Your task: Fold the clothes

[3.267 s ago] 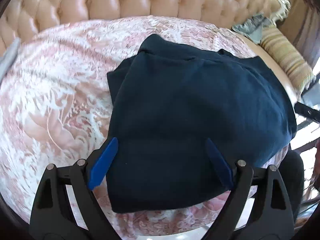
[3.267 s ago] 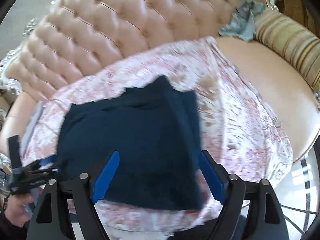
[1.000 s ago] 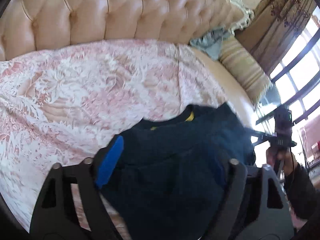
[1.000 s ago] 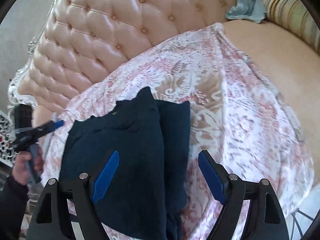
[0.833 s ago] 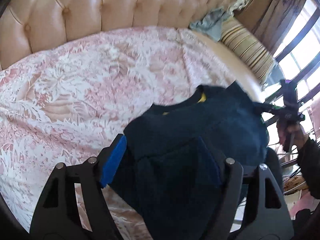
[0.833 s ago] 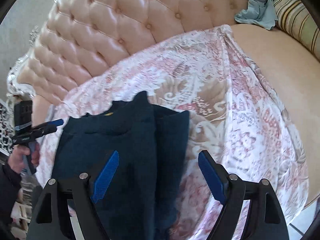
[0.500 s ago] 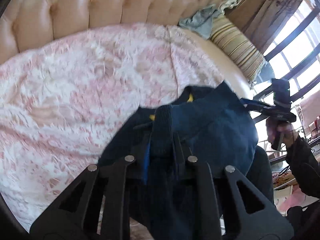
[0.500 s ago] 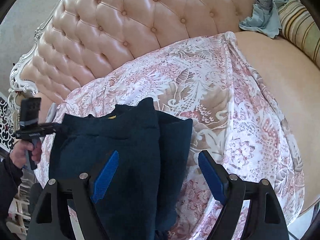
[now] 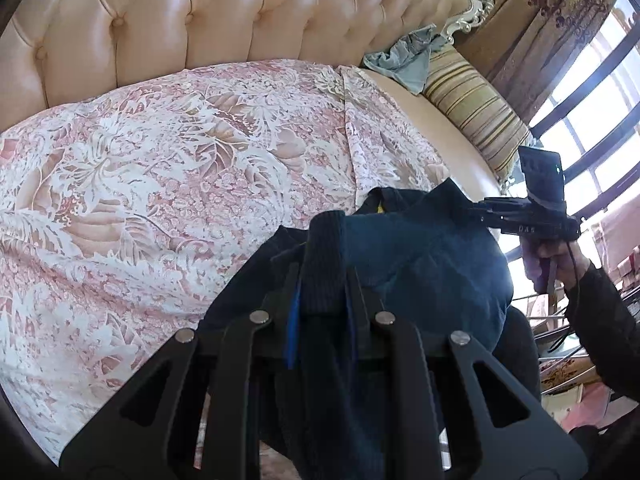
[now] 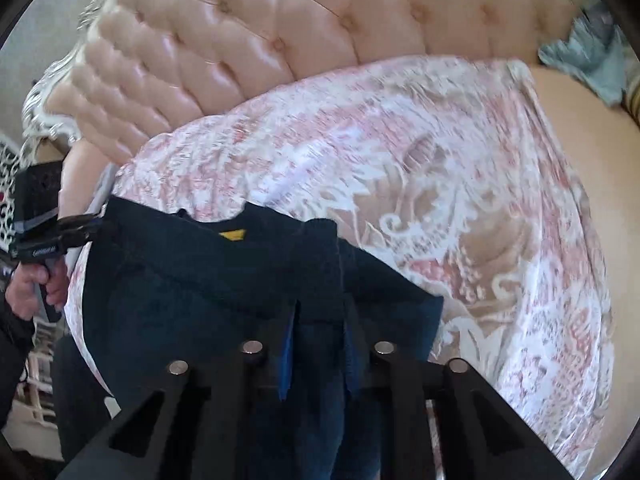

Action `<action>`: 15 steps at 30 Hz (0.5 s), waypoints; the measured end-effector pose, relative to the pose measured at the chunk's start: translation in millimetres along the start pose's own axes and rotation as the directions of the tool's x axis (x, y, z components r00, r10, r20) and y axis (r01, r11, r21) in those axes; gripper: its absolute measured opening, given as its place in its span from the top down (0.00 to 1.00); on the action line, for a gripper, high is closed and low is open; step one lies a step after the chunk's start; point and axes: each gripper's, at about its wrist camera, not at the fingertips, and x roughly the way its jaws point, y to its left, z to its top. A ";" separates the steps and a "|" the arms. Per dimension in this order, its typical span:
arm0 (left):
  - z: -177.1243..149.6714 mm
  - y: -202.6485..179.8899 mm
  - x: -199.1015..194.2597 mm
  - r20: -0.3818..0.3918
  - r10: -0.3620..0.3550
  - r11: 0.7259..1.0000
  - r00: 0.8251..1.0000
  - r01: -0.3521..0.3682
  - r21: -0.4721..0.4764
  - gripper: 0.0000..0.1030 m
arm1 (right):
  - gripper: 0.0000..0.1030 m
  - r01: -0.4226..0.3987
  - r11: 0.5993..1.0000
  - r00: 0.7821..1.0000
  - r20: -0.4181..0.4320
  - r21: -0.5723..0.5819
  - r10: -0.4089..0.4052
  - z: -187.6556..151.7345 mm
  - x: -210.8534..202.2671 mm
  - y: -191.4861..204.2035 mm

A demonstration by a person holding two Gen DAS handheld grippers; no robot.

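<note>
A navy sweater with a yellow neck label lies bunched at the front edge of the sofa's floral cover. My left gripper is shut on a ribbed fold of the sweater, which stands up between its blue pads. My right gripper has its jaws closing, and a fold of the sweater is pinched between its pads. Each gripper shows in the other's view, at the sweater's far corner: the right one and the left one.
A pink and white floral cover lies over the seat, against a tufted beige sofa back. A striped cushion and a crumpled grey-blue cloth sit at the right end. A hand and dark sleeve hold the right gripper near windows.
Both grippers stood open over the sweater a second ago. The left closed on a fold first, then the right shifted sideways and closed on another fold. The sweater's upper edge is now bunched.
</note>
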 end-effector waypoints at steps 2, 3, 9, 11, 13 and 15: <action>0.9 0.4 0.4 0.007 0.000 1.000 1.000 0.000 -0.004 0.80 | 0.83 0.012 1.000 1.000 0.010 -0.018 -0.012 -1.1 -3.7 2.9; 2.4 0.4 -0.6 0.020 -0.001 1.000 1.000 0.001 -0.006 0.80 | 0.83 0.009 1.000 1.000 0.020 -0.011 -0.009 -0.8 -7.0 2.0; 8.0 10.6 14.4 0.036 0.007 0.999 0.999 -0.005 -0.054 0.80 | 0.83 -0.003 0.998 0.999 0.052 0.057 0.000 2.0 -15.9 -12.8; 5.3 16.0 29.8 -0.001 0.029 0.997 1.000 -0.029 -0.069 0.80 | 0.83 0.007 0.998 0.999 0.035 0.066 -0.009 1.0 -7.9 -15.5; 1.2 20.6 28.9 0.011 0.034 0.994 0.999 -0.032 -0.105 0.69 | 0.79 0.011 0.997 1.000 0.020 0.082 -0.013 -0.9 -0.4 -18.1; -1.9 25.4 18.3 0.054 0.028 0.989 0.998 -0.020 -0.149 0.46 | 0.69 0.005 0.992 0.999 0.042 0.122 -0.010 -4.7 -12.7 -23.4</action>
